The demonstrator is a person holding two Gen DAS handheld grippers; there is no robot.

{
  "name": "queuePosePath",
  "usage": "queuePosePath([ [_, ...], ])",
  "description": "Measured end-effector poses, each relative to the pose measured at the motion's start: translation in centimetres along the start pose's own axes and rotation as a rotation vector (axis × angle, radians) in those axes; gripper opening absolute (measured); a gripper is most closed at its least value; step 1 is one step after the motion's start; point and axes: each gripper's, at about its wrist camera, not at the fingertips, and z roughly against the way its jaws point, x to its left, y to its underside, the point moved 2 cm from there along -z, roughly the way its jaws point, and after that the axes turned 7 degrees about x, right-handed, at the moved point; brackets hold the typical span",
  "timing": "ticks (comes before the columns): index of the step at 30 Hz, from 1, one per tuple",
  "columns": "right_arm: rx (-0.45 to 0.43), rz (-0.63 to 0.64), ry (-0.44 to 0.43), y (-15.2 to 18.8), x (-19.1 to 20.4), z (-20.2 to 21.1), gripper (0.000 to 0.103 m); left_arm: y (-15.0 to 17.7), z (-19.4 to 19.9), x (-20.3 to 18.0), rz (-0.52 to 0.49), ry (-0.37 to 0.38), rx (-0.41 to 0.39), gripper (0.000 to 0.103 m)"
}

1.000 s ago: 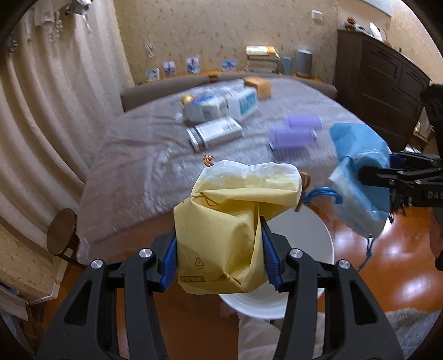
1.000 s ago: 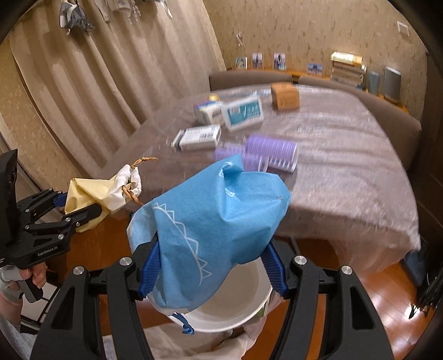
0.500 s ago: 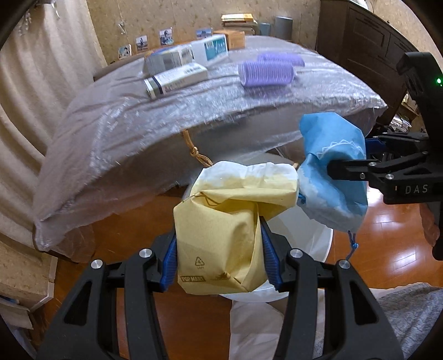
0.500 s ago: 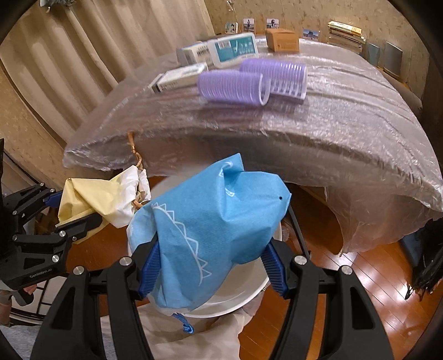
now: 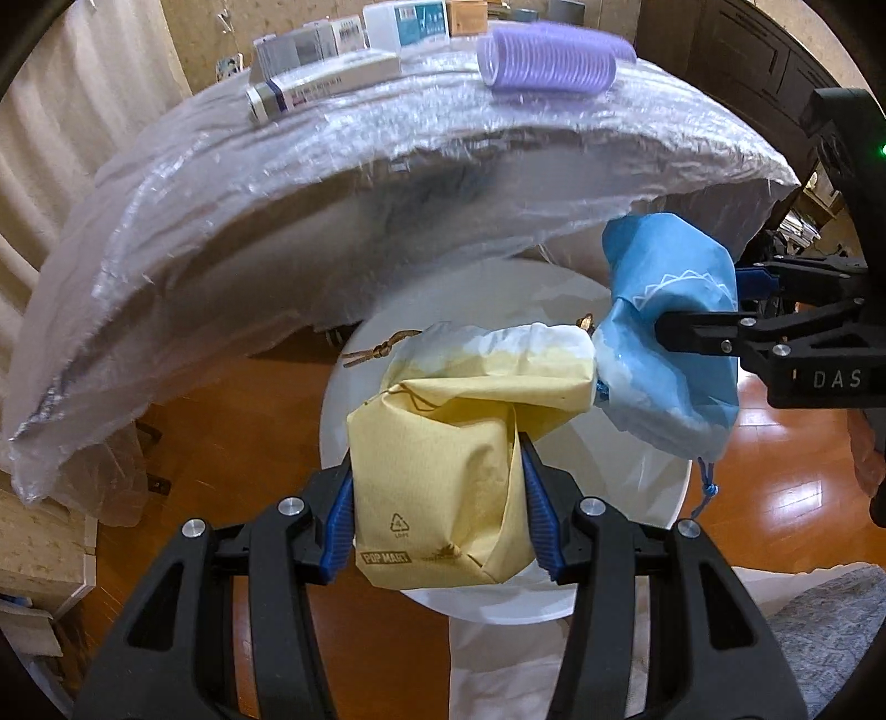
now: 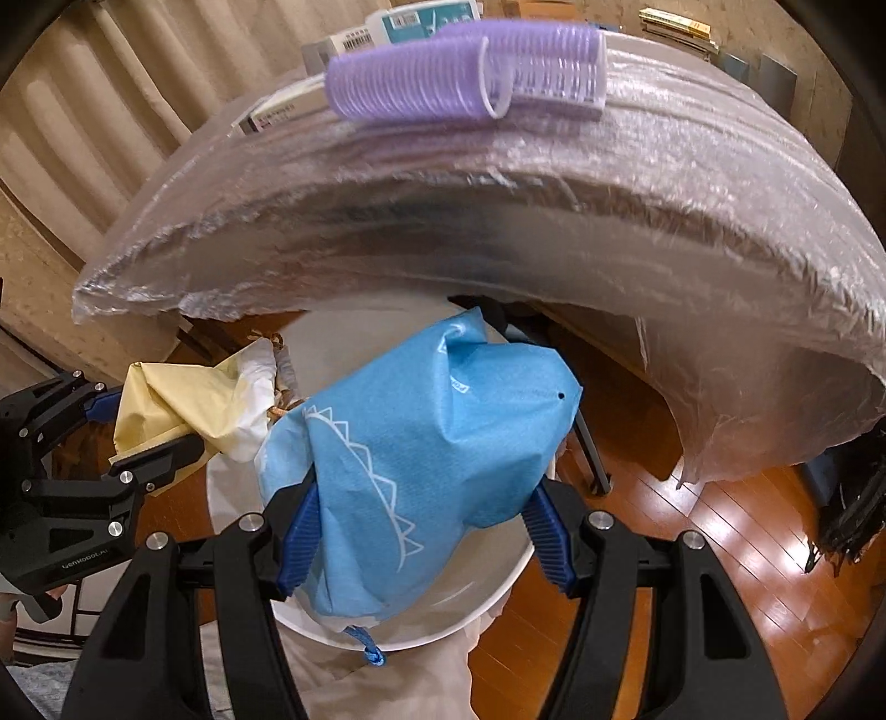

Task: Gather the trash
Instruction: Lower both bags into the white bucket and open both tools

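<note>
Left gripper (image 5: 437, 520) low centre in its own view, jaws pinching a yellow bag (image 5: 443, 471) by its lower half; blue pads pressed into both sides of the paper. Bag crumpled, white toward the top, brown cord (image 5: 371, 354) trailing out at 10 o'clock. It hangs over the open mouth of a white bin (image 5: 637, 498), which fills the view directly behind it. Right gripper (image 6: 421, 545) likewise clamped on a blue bag (image 6: 421, 443) with a white zigzag line printed on it; a blue drawstring (image 6: 371, 653) dangles at 6 o'clock over the bin rim (image 6: 487, 603). From the left camera the blue bag sits at 3 o'clock of the yellow one, the two touching or nearly so. Both bags are below the edge of a table (image 5: 277, 183) draped in clear plastic sheeting. On the tabletop at 12 o'clock: purple rollers (image 6: 465, 72), a long carton (image 5: 326, 83), and further boxes (image 5: 404, 22) behind. Orange wood floor (image 5: 232, 421) under the bin.
</note>
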Motion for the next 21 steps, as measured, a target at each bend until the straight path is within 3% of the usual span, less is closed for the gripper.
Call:
queuePosePath([
  [21, 0.068, 0.005, 0.052, -0.9, 0.5, -4.8, 0.063, -0.3, -3.6, 1.2, -0.013, 0.037, 0.071, 0.052],
])
